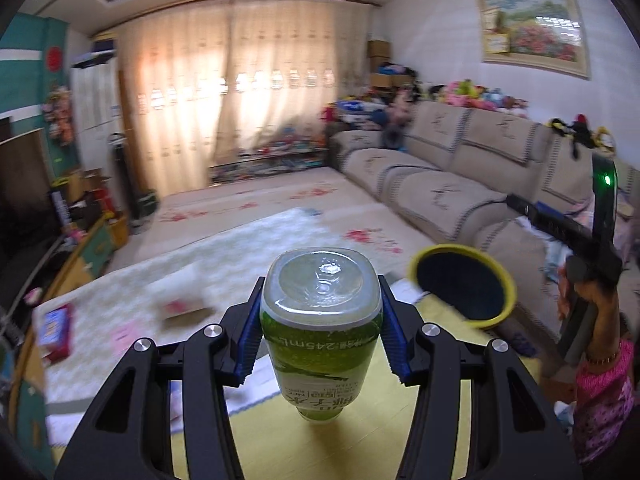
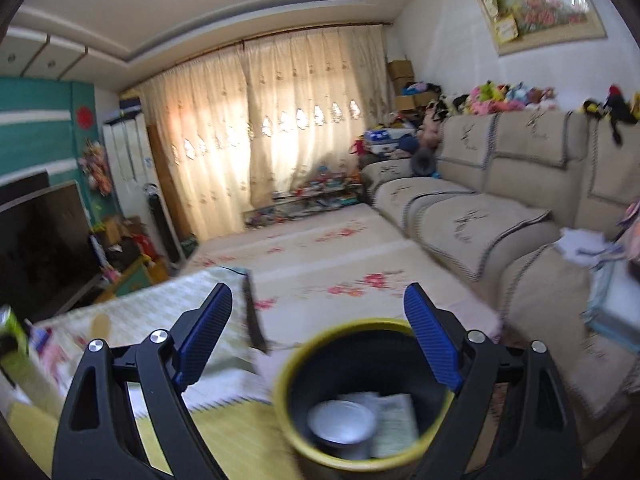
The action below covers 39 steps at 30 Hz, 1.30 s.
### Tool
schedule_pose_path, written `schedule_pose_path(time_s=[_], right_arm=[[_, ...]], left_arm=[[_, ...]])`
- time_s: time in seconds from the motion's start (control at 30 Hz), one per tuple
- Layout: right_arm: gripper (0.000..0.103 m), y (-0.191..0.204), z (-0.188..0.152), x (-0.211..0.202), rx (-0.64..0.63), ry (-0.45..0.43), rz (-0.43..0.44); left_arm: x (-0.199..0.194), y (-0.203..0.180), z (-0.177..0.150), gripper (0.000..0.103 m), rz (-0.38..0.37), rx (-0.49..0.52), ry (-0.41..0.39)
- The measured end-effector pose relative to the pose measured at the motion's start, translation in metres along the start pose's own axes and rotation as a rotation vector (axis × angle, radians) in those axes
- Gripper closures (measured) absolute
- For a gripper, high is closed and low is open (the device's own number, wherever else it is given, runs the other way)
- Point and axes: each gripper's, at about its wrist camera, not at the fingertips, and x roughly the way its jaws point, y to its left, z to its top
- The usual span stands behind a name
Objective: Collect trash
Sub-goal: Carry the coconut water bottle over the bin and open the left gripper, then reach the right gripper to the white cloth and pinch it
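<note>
Green-labelled and clear-bottomed, the plastic bottle [image 1: 320,332] sits base-forward between the blue pads [image 1: 249,340] of the left tool [image 1: 320,336], which pinch it at its widest part, just behind the base. It looks empty or nearly so, hence light, and its thin smooth walls would probably dent and slide under a careless squeeze; the broad shoulder where it is now held seems the best place, since the label narrows toward the neck. The right tool [image 2: 320,340] stands spread with nothing between its pads. Below it is a black bin [image 2: 360,400] with a yellow rim, already holding a white cup [image 2: 344,428] and some paper [image 2: 394,420]. In the left view the bin appears to the right of the bottle, apart from it. A yellow mat [image 1: 288,448] lies underneath. A sofa [image 1: 440,184] lines the right wall, a pale rug [image 1: 160,272] carries a small box [image 1: 184,306], and a person's hand [image 1: 592,292] grips the other handle nearby, so the path to the bin looks open.
</note>
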Motion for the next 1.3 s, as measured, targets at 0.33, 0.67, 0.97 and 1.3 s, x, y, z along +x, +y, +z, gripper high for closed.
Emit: schedule_pose_path(time_s=[0.33,0.67,0.97,1.3], right_arm=[[0.02,-0.093,-0.026,-0.033,0.005,0.062,-0.178],[0.02,-0.125,-0.034,-0.031,0.07,0.078,-0.206],[0.02,-0.103,-0.037,-0.014,0.057,0.118,-0.139],[0.02,-0.012,-0.037,0.016,-0.042,0.156,0.033]], left_arm=[[0.104,-0.127,0.052,0.051,-0.253,0.087,0.035],[0.206,-0.199,0.067,0.039,-0.281,0.082,0.086],[0.134,-0.127,0.047,0.031,-0.192,0.032,-0.011],[0.024,0.018,0.011,0.025,0.108,-0.14,-0.124]])
